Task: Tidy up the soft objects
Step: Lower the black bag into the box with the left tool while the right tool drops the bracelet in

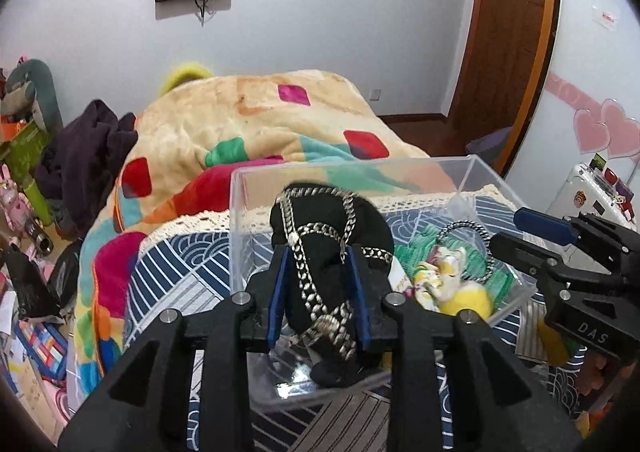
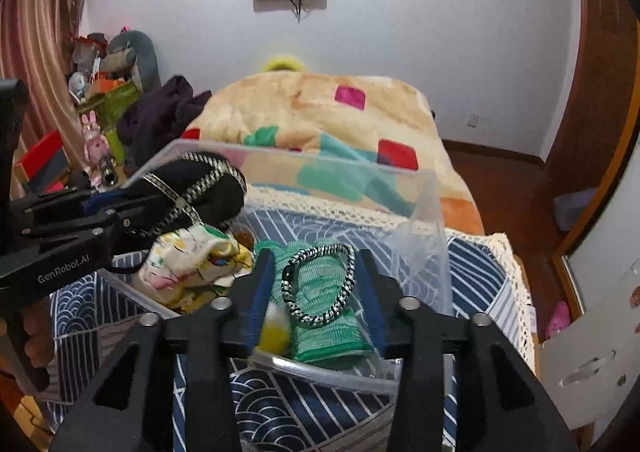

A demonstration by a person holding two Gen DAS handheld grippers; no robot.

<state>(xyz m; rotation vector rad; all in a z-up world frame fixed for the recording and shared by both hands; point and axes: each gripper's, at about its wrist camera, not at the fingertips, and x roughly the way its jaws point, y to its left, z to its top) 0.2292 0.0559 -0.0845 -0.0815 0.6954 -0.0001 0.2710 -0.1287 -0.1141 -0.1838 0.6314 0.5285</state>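
left gripper (image 1: 319, 292) clamps a black bundle (image 1: 320, 219), long axis pointing away over the bin (image 1: 240, 236). right gripper (image 2: 316, 292) straddles the green roll (image 2: 320, 316); grip unclear.

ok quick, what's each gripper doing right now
Left gripper: shut on the black bundle, over the clear box.
Right gripper: open, fingers either side of the green bundle.

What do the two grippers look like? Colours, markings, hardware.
Both are matte black plastic with ribbed, cut-out linkage arms and silver round pivot pins. The fingers carry blue pads. The left gripper reads "GenRobot.AI" in white on its side; the right gripper shows "DAS" in white. No cables or sleeves visible.
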